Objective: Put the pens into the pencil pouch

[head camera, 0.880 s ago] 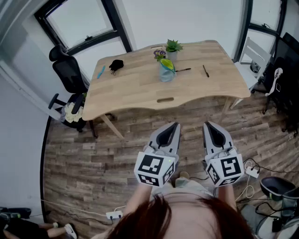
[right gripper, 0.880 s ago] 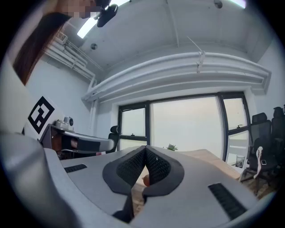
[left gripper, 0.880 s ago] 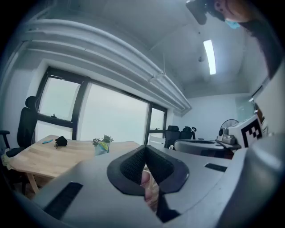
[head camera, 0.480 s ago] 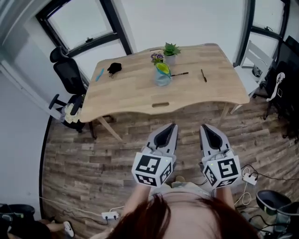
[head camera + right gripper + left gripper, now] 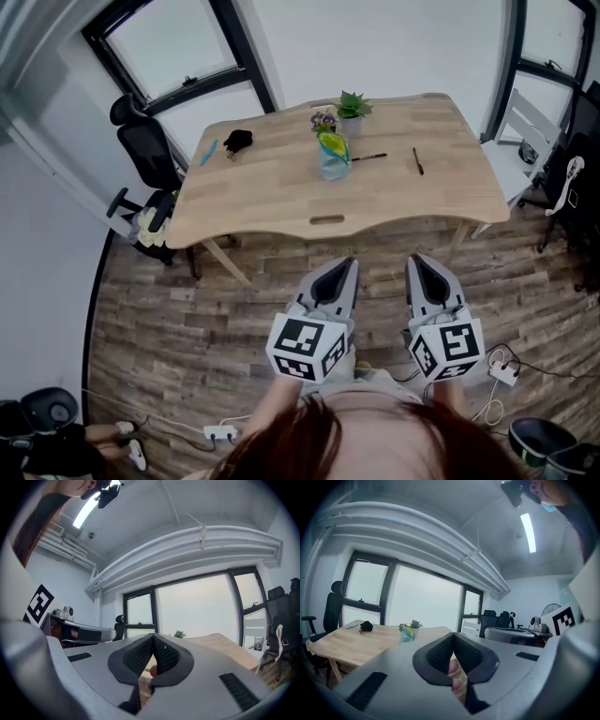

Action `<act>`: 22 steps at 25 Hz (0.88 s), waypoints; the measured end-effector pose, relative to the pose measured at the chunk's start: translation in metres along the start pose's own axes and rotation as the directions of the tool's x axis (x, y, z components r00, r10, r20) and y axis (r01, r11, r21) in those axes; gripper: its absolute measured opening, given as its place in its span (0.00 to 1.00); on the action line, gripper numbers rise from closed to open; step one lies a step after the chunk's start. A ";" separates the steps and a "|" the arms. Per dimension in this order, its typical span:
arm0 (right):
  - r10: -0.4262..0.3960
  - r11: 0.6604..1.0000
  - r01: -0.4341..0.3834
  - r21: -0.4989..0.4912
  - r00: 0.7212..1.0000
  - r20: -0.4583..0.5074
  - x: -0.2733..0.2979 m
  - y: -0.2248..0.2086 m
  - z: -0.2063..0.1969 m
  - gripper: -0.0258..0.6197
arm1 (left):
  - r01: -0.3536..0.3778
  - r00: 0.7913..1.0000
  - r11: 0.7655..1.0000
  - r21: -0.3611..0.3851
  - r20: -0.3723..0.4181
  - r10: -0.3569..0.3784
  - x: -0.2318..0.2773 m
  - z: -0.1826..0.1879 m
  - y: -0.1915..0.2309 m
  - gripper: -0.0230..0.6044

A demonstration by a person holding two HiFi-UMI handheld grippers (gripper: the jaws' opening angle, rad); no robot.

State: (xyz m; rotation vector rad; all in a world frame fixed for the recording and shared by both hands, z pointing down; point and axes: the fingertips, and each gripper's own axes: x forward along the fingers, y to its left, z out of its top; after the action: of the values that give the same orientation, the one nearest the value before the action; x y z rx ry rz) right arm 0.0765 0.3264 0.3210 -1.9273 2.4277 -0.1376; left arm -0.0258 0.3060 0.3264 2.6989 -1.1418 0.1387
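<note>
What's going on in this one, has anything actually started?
Nothing is being handled yet. A person stands back from the wooden table, holding the left tool and right tool out in front, both shut and empty. On the table, the pouch sits by a small plant, with two dark pens to its right and a blue pen near the left edge.

Blue pen (image 5: 208, 152), pale wooden table (image 5: 281, 192)

Wood floor (image 5: 234, 300) lies open up to the table (image 5: 281, 197); pencil pouch (image 5: 333, 157) and potted plant (image 5: 352, 106) stand at 12 o'clock, office chair (image 5: 141, 155) at 10.
</note>
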 end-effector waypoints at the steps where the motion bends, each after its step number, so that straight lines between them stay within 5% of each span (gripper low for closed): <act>1: 0.000 1.000 0.000 0.000 1.000 0.000 0.004 -0.001 0.000 0.04 | 0.001 1.000 1.000 0.000 -0.001 -0.001 0.003 0.000 0.003 0.04; 22: -0.042 0.999 0.041 -0.020 0.999 -0.033 0.121 -0.034 -0.001 0.04 | 0.062 0.998 0.998 -0.026 -0.016 -0.062 0.100 0.022 0.078 0.04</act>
State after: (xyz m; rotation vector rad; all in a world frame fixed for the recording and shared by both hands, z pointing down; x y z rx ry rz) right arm 0.0814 0.2008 0.3278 -2.0002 2.4186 -0.1494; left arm -0.0123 0.1781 0.3334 2.7025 -1.0469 0.1362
